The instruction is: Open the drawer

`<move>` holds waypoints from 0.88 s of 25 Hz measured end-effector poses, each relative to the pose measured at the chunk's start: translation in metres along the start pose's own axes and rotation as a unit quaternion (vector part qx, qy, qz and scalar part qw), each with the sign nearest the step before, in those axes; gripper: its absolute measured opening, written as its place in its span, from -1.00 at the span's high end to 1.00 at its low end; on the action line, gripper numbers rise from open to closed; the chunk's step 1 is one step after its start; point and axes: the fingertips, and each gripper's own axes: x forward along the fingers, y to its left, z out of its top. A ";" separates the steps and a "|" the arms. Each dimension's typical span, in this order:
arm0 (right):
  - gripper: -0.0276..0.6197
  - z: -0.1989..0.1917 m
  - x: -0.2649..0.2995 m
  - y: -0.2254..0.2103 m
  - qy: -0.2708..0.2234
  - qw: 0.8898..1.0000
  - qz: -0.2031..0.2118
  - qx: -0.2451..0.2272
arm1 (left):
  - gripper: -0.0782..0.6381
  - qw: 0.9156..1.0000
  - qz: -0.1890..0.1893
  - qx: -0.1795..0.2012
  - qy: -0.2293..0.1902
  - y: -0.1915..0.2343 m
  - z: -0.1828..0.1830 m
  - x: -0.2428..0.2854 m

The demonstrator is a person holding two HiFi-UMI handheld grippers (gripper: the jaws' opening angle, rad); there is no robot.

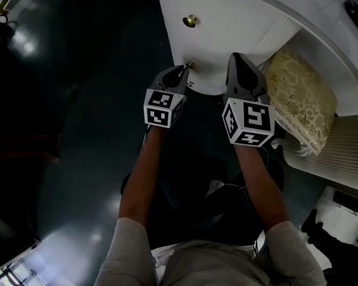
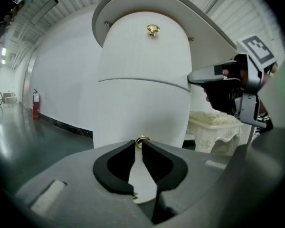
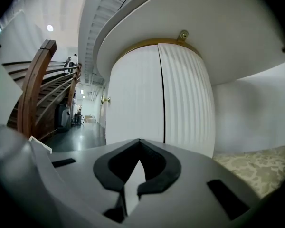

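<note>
A white rounded cabinet (image 1: 227, 22) has two drawer fronts, each with a brass knob. The upper knob (image 1: 190, 21) (image 2: 153, 29) stands free. My left gripper (image 1: 182, 70) (image 2: 138, 141) points at the lower drawer (image 2: 142, 108), its jaws a narrow slit apart. The lower knob (image 1: 191, 64) (image 2: 142, 138) shows right at the tips, partly hidden behind them, and the pads do not clamp it. My right gripper (image 1: 235, 55) (image 3: 139, 140) is shut and empty, held level close to the cabinet's ribbed side (image 3: 185, 99), to the right of the left one.
A cream patterned cushion (image 1: 301, 100) (image 3: 256, 165) lies on an ornate white bench (image 2: 223, 137) right of the cabinet. Dark glossy floor (image 1: 77, 100) spreads to the left. A fire extinguisher (image 2: 35, 109) stands by the far wall; a wooden stair rail (image 3: 35, 89) rises at left.
</note>
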 end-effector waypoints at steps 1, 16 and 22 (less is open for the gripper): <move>0.87 0.000 0.000 0.000 -0.001 1.000 0.003 -0.007 | 0.63 1.000 -0.006 -0.001 -0.002 -0.003 -0.002 0.002; 0.87 0.000 -0.001 -0.001 0.007 0.998 0.046 0.036 | 0.45 1.000 0.008 0.011 -0.011 -0.007 0.003 0.025; 0.87 -0.001 -0.001 -0.001 0.014 0.998 0.043 0.042 | 0.48 1.000 0.006 -0.010 -0.020 -0.006 0.002 0.021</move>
